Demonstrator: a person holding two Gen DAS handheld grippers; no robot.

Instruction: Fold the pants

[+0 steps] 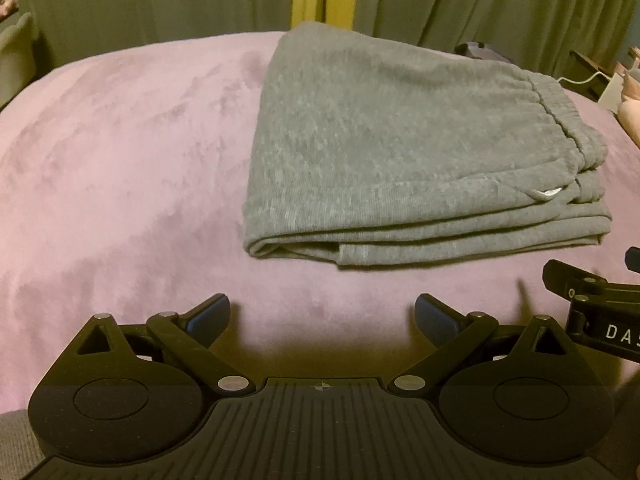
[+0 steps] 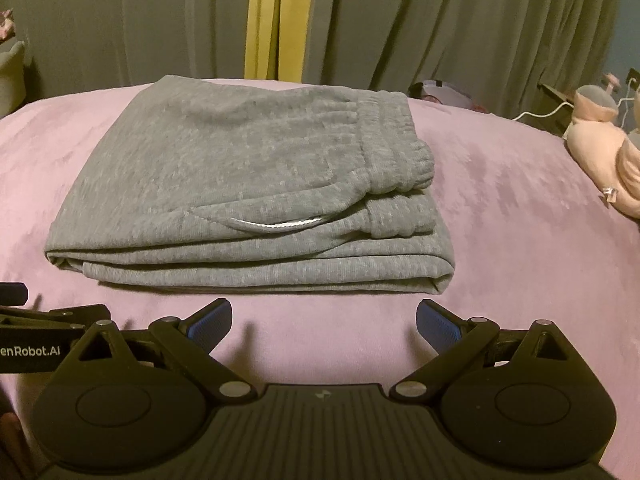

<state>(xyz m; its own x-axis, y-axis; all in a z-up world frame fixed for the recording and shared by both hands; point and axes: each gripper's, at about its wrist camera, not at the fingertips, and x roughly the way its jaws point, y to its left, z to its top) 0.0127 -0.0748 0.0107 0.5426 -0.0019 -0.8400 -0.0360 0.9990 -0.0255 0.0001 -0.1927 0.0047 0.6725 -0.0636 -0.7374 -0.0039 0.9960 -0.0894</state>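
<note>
The grey pants (image 2: 244, 196) lay folded into a thick rectangular bundle on the pink blanket (image 2: 500, 280), several layers showing along the near edge. The elastic waistband (image 2: 394, 152) sat at the right end of the bundle, and a white drawcord (image 2: 276, 225) curved out from under the top layer near the front. In the left wrist view the same bundle lay to the right of centre, well beyond the fingertips.

The left gripper (image 1: 322, 316) hung over bare blanket on the near side of the pants, its two blue-padded fingers (image 1: 210, 314) spread wide with nothing between them. The right gripper (image 2: 324, 320) stood likewise just short of the bundle's near edge, its jaws wide apart and empty, not touching the fabric. Each gripper's black body showed at the edge of the other's view, so the two were close side by side.

Behind the blanket hung grey curtains (image 2: 460, 28) with a yellow strip (image 2: 272, 20) between them. A pale pink soft toy (image 2: 608, 152) rested at the far right.
</note>
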